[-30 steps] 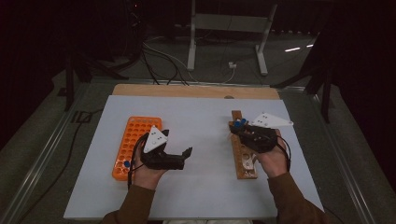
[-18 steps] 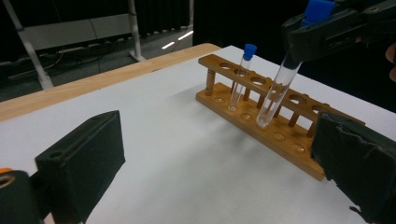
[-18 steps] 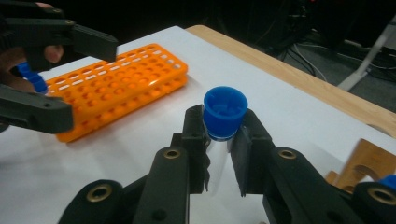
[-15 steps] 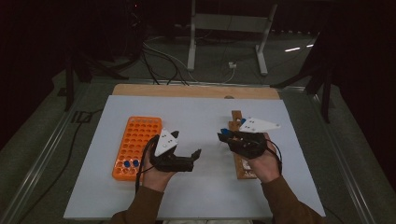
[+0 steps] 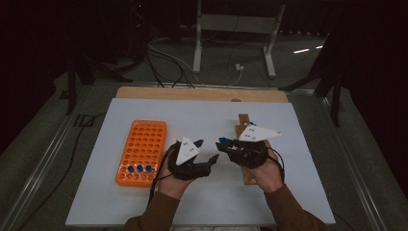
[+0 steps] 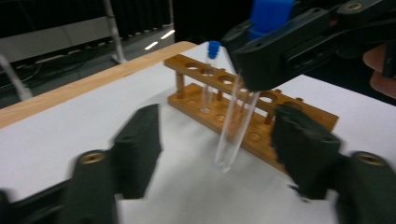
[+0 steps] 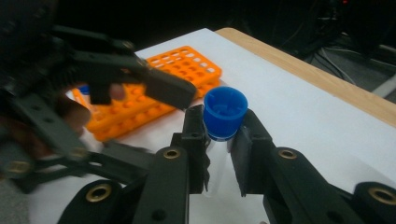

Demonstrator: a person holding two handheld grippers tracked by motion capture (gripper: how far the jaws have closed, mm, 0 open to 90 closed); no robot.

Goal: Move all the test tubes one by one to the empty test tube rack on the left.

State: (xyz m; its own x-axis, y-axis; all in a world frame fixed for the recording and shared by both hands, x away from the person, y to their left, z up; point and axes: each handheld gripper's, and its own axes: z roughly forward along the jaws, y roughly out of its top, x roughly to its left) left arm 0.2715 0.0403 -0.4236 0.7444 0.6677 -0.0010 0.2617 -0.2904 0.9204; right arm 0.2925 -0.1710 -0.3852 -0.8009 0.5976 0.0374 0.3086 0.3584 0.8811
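My right gripper [image 7: 219, 135] is shut on a clear test tube with a blue cap [image 7: 225, 112], just under the cap. It holds the tube [image 6: 233, 135] upright over the white mat, between my left gripper's [image 6: 219, 140] two jaws. Those jaws have just been closing and stand on either side of the tube, with a gap on both sides. In the high view, the left gripper [image 5: 207, 150] and right gripper [image 5: 226, 143] meet at the table's middle. Behind the tube, the wooden rack [image 6: 261, 107] holds one blue-capped tube [image 6: 212, 49].
An orange tube rack [image 5: 142, 151] lies left of my left hand, with three blue-capped tubes [image 5: 138, 169] in its near row. The wooden rack [image 5: 244, 122] runs under my right hand. A wooden board [image 5: 202, 94] edges the far side of the mat.
Both hands have moved inward to meet at the middle. The right gripper brought its tube to the left, and the left gripper's jaws have narrowed around it.
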